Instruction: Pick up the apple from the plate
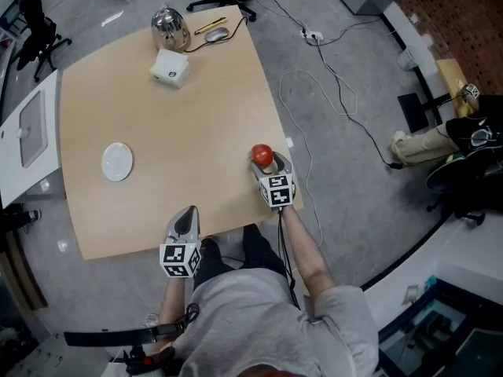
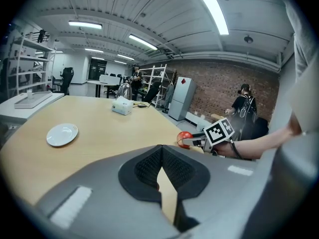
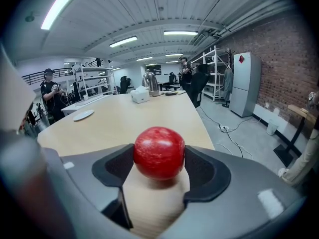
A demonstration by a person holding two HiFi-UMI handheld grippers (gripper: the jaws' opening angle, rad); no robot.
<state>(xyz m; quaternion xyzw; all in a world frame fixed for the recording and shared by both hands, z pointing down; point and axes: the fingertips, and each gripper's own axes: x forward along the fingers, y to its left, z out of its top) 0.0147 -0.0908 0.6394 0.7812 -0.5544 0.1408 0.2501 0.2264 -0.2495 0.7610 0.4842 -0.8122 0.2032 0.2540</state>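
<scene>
Right tongs [image 3: 159, 158] gripping apple [image 3: 159, 151] (both sides), plate [image 1: 117, 162] well apart

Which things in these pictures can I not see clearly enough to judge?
- The apple, right gripper view: its underside is hidden by its own bulk, so whether it touches the table is unclear.
- The yellow object near the kettle, head view: too small to identify.
- The white box, head view: too small to say what it is.
</scene>
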